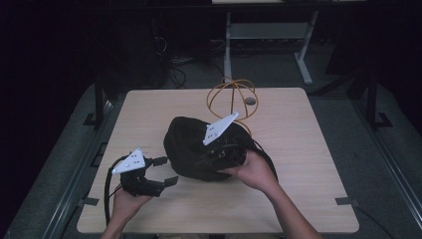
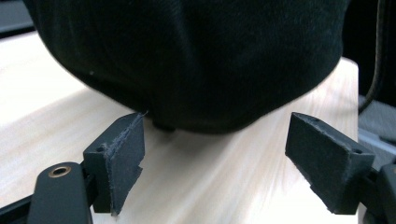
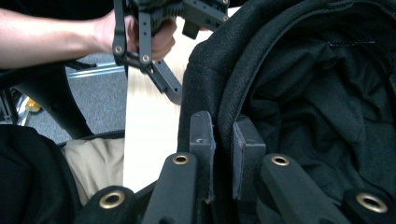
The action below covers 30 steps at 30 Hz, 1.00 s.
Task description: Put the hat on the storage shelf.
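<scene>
A black fabric bag lies slumped in the middle of the light wood table. My right gripper is shut on the bag's rim; the two pads pinch the thick black edge, and the dark inside of the bag opens to the right of them. At the table's front left my left gripper stands open, pointing at the bag's left side. In its own view the bag bulges just beyond the wide-apart pads, which hold nothing. My left gripper also appears beyond the bag's edge.
A coil of orange cable with a small round grey disc beside it lies at the table's far side. Black cables trail off the front left edge. A white table frame stands on the dark floor behind.
</scene>
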### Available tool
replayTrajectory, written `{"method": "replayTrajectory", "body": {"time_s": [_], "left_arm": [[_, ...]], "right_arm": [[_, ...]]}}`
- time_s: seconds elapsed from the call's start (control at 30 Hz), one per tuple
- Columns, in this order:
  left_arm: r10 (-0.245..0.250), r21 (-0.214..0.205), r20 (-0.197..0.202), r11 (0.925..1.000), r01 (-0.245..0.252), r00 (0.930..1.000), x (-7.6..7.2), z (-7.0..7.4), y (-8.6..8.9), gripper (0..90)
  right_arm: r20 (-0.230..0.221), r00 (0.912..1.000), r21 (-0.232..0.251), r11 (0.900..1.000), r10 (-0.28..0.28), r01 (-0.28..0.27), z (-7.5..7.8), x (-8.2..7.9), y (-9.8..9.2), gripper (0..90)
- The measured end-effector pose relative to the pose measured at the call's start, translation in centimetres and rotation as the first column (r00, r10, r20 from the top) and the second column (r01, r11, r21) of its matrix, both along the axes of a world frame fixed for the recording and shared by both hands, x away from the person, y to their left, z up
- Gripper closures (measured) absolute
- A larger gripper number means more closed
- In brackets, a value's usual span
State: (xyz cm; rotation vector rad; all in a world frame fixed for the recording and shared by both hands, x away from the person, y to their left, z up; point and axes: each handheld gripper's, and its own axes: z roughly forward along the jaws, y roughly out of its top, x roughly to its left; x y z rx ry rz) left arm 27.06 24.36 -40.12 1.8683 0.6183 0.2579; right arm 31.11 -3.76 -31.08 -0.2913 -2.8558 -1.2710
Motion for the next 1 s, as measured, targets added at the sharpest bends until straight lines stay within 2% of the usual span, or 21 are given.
{"method": "replayTrajectory", "body": {"time_s": [0.07,0.3,0.37,0.43,0.5,0.57,0.63,0.8,0.93,1.0], "left_arm": [[0.006,-0.016,0.003,0.9999,-0.006,1.0000,0.0,0.1,-0.1,19.8],[0.026,-0.013,0.033,0.9996,-0.025,0.9991,0.5,0.3,-0.6,18.7],[0.026,-0.027,0.051,0.9993,-0.025,0.9983,0.6,0.2,-0.9,18.1],[0.035,-0.009,0.069,0.9994,-0.035,0.9970,0.8,0.3,-1.3,18.9],[0.035,-0.020,0.077,0.9992,-0.034,0.9964,1.1,0.3,-1.6,22.0],[0.040,-0.033,0.080,0.9987,-0.037,0.9960,1.3,0.2,-1.7,27.6],[0.031,-0.046,0.101,0.9986,-0.027,0.9943,1.5,0.2,-1.6,39.5],[0.005,-0.040,0.156,0.9992,0.002,0.9878,1.2,0.5,-1.9,67.2],[-0.010,-0.047,0.147,0.9987,0.017,0.9891,1.5,1.1,-1.5,82.5],[-0.012,-0.040,0.148,0.9991,0.018,0.9889,1.5,1.6,-1.5,84.7]], "right_arm": [[0.000,1.0000,0.008,1.0000,0.002,-0.002,0.2,0.1,0.1,80.8],[0.004,0.9998,0.028,0.9994,0.019,-0.019,0.8,0.6,0.8,80.8],[0.004,0.9995,0.031,0.9991,0.030,-0.030,0.9,0.7,0.8,80.8],[0.000,0.9994,0.037,0.9987,0.035,-0.035,1.0,0.8,0.9,80.8],[0.003,0.9989,0.032,0.9984,0.046,-0.046,1.0,1.0,1.0,80.8],[-0.001,0.9985,0.040,0.9977,0.055,-0.055,1.0,1.0,1.1,81.0],[-0.009,0.9979,0.048,0.9968,0.064,-0.064,1.1,1.0,1.2,81.0],[-0.010,0.9973,0.040,0.9965,0.073,-0.073,1.0,1.0,1.4,81.0],[-0.017,0.9972,0.065,0.9953,0.073,-0.072,1.1,1.2,1.2,81.0],[-0.014,0.9973,0.074,0.9948,0.072,-0.070,1.2,1.2,0.9,80.8]]}}
